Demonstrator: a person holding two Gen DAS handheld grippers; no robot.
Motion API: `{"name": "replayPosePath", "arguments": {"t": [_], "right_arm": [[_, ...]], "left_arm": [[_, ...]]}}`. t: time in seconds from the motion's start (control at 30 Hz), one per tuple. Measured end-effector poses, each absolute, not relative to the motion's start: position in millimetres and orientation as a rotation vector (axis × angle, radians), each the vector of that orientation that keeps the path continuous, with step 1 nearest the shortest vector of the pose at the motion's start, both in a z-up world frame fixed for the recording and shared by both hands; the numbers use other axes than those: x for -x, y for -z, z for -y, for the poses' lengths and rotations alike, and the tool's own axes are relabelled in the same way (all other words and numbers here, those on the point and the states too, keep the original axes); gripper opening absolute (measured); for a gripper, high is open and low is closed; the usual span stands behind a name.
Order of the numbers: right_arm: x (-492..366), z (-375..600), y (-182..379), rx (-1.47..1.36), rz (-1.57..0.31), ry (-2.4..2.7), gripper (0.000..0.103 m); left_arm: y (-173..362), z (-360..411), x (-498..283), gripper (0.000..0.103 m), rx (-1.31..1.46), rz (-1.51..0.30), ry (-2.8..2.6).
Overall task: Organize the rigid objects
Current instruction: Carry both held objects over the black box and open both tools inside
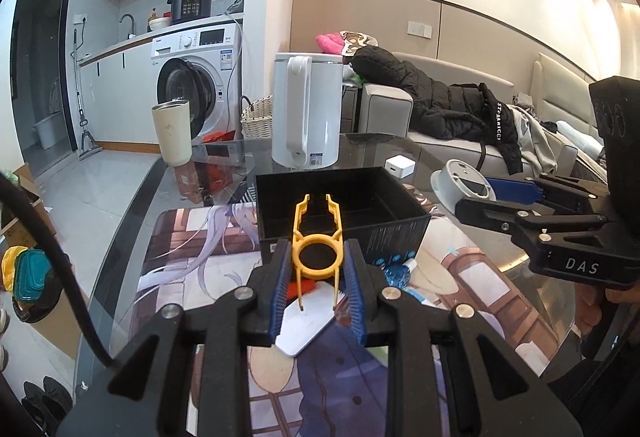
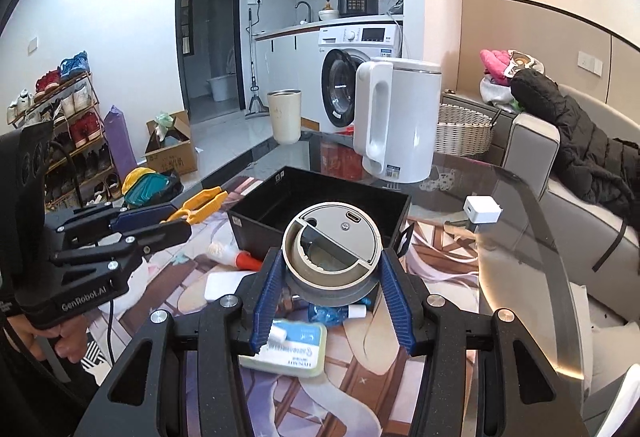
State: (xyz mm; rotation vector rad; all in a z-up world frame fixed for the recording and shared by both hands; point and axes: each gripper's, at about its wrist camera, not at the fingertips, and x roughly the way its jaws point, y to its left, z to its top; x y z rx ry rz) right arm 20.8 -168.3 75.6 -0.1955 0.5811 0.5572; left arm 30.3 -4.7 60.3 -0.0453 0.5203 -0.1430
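One black box (image 2: 280,193), one white kettle (image 2: 400,125), one cream tumbler (image 2: 284,117), one yellow tool (image 1: 318,237), one round lid (image 2: 332,249).

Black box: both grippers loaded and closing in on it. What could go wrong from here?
1. The left gripper holds the yellow tool only at its ring; it could pivot or slip on release.
2. The right gripper holds the round lid by its curved rim, so it may pop out.
3. Both head for the same black box, so the grippers may collide, or nudge the kettle just behind it.
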Motion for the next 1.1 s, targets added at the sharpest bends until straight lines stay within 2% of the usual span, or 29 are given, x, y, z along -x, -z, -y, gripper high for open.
{"name": "replayPosePath", "arguments": {"t": [0.7,1.1], "right_arm": [[-74.8,147.4,-78.7,0.18,-0.577,-0.533,0.049],[-102.8,134.9,-63.7,0.172,-0.602,-0.55,0.049]], "left_arm": [[-78.1,-1.1,-93.3,0.024,0.056,-0.482,0.094],[-67.3,-0.7,-119.3,0.024,0.051,-0.494,0.099]]}}
